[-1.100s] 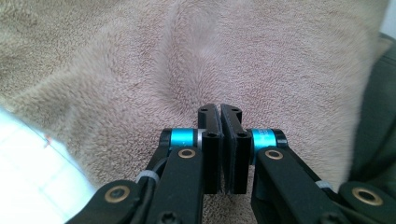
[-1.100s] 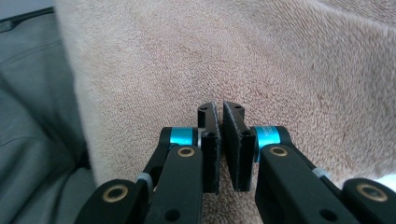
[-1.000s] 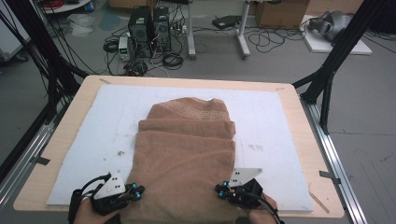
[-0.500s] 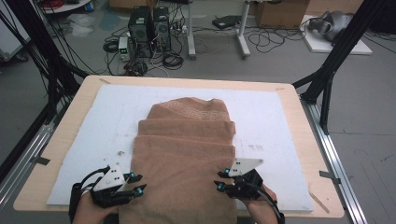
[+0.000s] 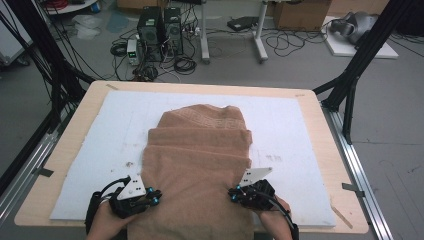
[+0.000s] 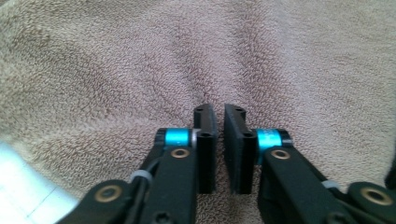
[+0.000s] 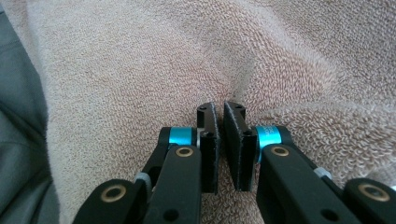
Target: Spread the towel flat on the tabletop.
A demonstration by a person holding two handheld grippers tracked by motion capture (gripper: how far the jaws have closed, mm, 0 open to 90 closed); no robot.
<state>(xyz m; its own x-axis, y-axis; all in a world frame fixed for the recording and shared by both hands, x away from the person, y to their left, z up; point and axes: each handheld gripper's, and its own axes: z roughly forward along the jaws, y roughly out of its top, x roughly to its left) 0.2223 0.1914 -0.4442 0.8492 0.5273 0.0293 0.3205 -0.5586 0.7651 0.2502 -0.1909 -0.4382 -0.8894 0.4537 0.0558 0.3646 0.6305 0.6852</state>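
Note:
A brown terry towel [image 5: 200,155] lies folded in layers on a white mat [image 5: 115,125], and its near end hangs over the table's front edge. My left gripper [image 5: 152,196] is at the towel's left side near the front. Its jaws have just been closing and now pinch a pucker of towel [image 6: 140,56] at their tips [image 6: 219,112]. My right gripper [image 5: 235,192] is at the towel's right side. Its jaws have also just closed, and they nip a raised fold of towel [image 7: 140,60] at their tips [image 7: 219,108].
The wooden table [image 5: 310,100] has metal rails along both sides. Black frame legs [image 5: 350,85] stand at the back corners. Computer towers [image 5: 160,30] and loose cables lie on the floor beyond. Bare mat lies left and right of the towel.
Both hands have slid a little farther from the person along the towel's side edges. The right gripper has also come slightly inward onto the cloth.

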